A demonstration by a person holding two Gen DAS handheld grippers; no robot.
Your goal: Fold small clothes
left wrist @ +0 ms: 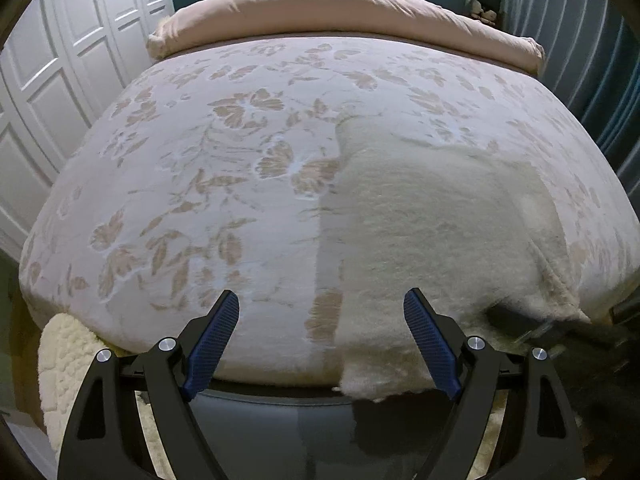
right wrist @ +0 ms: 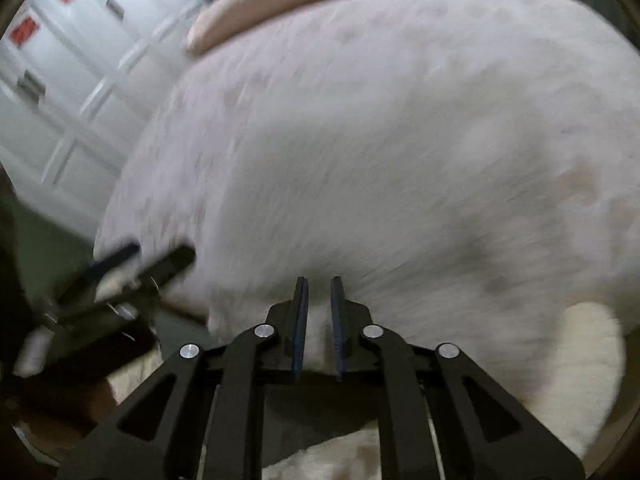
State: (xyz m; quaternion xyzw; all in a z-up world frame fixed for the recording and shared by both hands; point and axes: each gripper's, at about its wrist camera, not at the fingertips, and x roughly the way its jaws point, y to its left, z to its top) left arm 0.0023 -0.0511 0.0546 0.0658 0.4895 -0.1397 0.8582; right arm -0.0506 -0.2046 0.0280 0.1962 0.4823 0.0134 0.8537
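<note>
A cream fuzzy garment (left wrist: pixel 432 232) lies flat on the right half of the bed (left wrist: pixel 200 160), its near edge hanging over the bed's front. My left gripper (left wrist: pixel 322 312) is open above the bed's front edge, its right finger over the garment's near edge, holding nothing. My right gripper shows blurred at the garment's right corner in the left wrist view (left wrist: pixel 540 320). In the right wrist view my right gripper (right wrist: pixel 319 292) has its jaws nearly closed with a narrow gap; the view is motion-blurred and I cannot tell if cloth is between them. The left gripper appears blurred at the left (right wrist: pixel 132 268).
A pink duvet (left wrist: pixel 340 12) is bunched at the far end of the bed. White wardrobe doors (left wrist: pixel 60 80) stand on the left. A cream fleece item (left wrist: pixel 64 360) hangs at the bed's near left corner. A dark bed frame (left wrist: pixel 272 420) runs below.
</note>
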